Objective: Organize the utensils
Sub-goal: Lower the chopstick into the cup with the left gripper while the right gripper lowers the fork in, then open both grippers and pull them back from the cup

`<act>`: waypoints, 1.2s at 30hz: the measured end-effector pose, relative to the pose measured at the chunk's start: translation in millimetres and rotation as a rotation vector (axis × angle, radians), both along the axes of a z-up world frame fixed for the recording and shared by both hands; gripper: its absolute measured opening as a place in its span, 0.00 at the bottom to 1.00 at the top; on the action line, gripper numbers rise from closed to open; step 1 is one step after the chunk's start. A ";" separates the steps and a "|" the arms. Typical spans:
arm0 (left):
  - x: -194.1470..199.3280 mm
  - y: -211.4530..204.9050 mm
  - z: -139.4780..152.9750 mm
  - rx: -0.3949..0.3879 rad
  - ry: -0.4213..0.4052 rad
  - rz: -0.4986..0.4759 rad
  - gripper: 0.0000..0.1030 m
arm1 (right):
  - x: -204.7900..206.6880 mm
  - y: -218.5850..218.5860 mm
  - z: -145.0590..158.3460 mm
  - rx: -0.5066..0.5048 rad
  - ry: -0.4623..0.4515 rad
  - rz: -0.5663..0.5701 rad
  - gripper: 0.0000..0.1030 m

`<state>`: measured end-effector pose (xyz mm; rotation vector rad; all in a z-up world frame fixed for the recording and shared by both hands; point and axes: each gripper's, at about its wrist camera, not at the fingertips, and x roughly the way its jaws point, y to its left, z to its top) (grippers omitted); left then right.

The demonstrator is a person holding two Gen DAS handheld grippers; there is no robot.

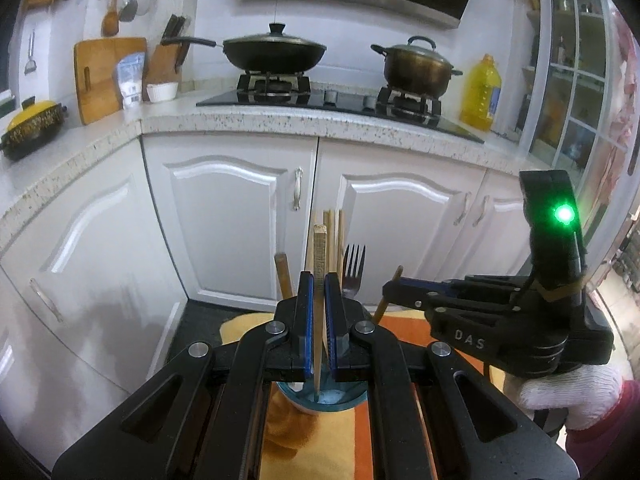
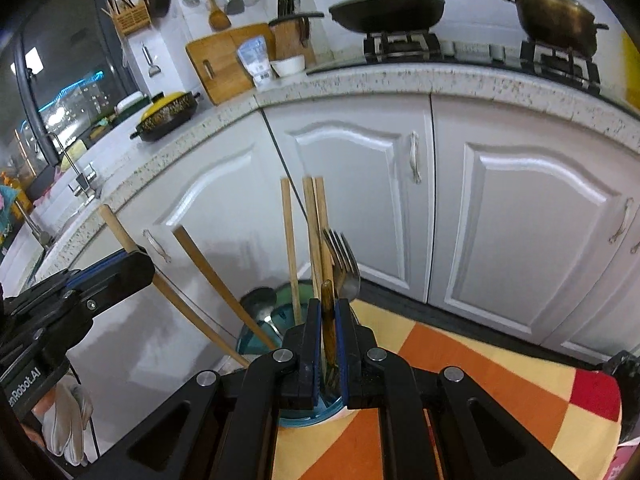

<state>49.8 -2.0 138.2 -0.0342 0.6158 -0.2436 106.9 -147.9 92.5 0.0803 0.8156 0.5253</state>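
Note:
A blue-green cup [image 1: 320, 398] [image 2: 256, 344] stands on an orange and yellow checked cloth and holds several wooden chopsticks [image 2: 289, 248], a fork [image 1: 353, 266] [image 2: 342, 256] and a spoon. My left gripper [image 1: 319, 280] is shut on one pale wooden chopstick [image 1: 319, 248], whose lower end reaches into the cup. My right gripper [image 2: 328, 308] is shut on a dark wooden-handled utensil [image 2: 328, 312] standing in the cup. The right gripper [image 1: 390, 288] also shows in the left wrist view, and the left gripper [image 2: 136, 258] in the right wrist view, holding the chopstick [image 2: 120, 232].
The checked cloth [image 2: 480, 380] covers the surface under the cup. White cabinet doors [image 1: 228, 216] stand close behind. Above them, a speckled countertop [image 1: 280, 120] carries a wok, a pot, a cutting board and a yellow oil bottle [image 1: 480, 94].

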 end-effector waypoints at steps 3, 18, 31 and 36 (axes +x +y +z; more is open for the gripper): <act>4.6 -2.3 -8.4 -0.002 0.020 0.002 0.04 | 4.0 1.1 -7.0 -0.001 0.015 0.001 0.06; 20.1 -7.5 -26.8 -0.003 0.062 0.011 0.04 | 20.4 6.7 -42.9 -0.016 0.096 0.022 0.06; 15.1 1.3 -22.2 -0.028 0.078 0.017 0.15 | -4.3 -23.3 -30.8 0.036 0.069 -0.045 0.20; -1.6 4.5 -21.6 -0.005 0.047 0.038 0.41 | -18.9 -28.3 -29.6 0.038 0.059 -0.069 0.25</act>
